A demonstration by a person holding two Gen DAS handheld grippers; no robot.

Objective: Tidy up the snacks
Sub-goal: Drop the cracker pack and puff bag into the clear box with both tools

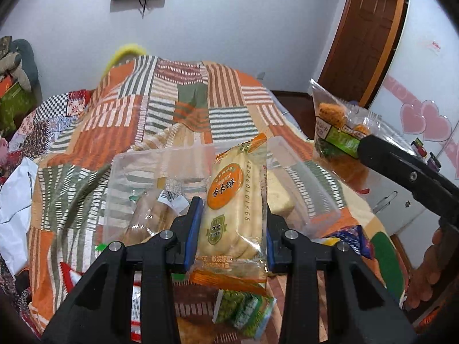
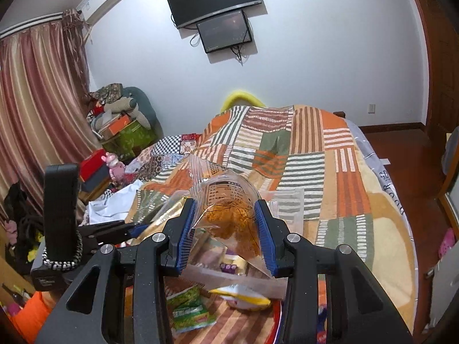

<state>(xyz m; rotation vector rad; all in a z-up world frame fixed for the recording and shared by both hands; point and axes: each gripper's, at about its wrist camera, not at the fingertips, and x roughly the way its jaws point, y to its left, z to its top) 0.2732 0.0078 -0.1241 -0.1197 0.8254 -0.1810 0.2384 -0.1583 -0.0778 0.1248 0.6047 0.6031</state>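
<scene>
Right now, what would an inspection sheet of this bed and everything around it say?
Surface: patchwork blanket covering a bed.
Job's things: cracker packet; orange snack bag; clear plastic box already holding packets.
Clutter: green snack packets loose near the box; white cloth at the side.
Grippers: left gripper shut on the cracker packet; right gripper shut on the orange snack bag.
Cables: cords dangling beneath the wall screens.
Surroundings: curtain, wooden door, piled boxes.

Left tool (image 1: pixel 231 229) grips a biscuit packet (image 1: pixel 233 215).
A clear plastic tray (image 1: pixel 134 172) lies just beyond it on the bed (image 1: pixel 86 143).
</scene>
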